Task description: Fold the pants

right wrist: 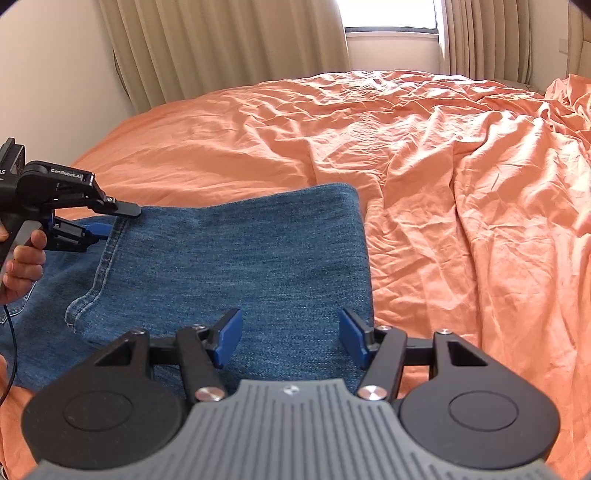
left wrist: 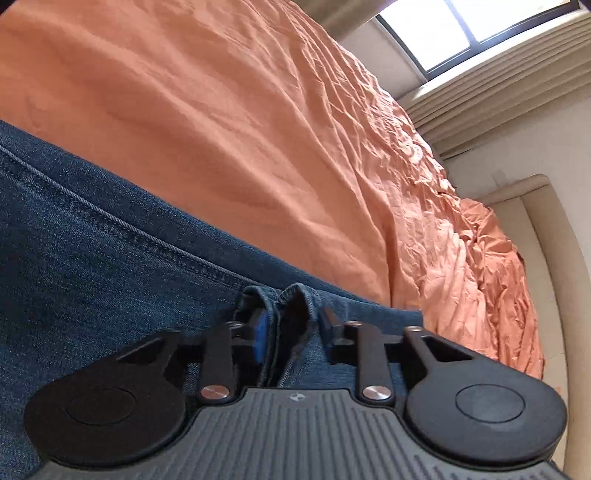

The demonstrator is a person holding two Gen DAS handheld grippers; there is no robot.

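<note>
Left wrist view looks along the left gripper, whose jaws are pinched nearly together on a bunched fold of the jeans; denim hem stands up between the two fingers, and a blue pad shows against the cloth on one side. A stitched seam runs slantwise across the denim in that view, and past the cloth lies the orange bedsheet, rumpled toward the far end, with a window and pale curtains beyond. From the right wrist view the jeans lie spread on the bed, folded over so that a smooth rectangular panel with a rounded far edge sits near the middle of the sheet, while a seamed part with a pocket trails off to the left. The right gripper hangs just above the near edge of that panel with its jaws standing wide apart; nothing is between the blue pads. At the left edge of this view a hand holds the left gripper's handle, its jaws clamped on the jeans' left edge beside the seam.
</note>
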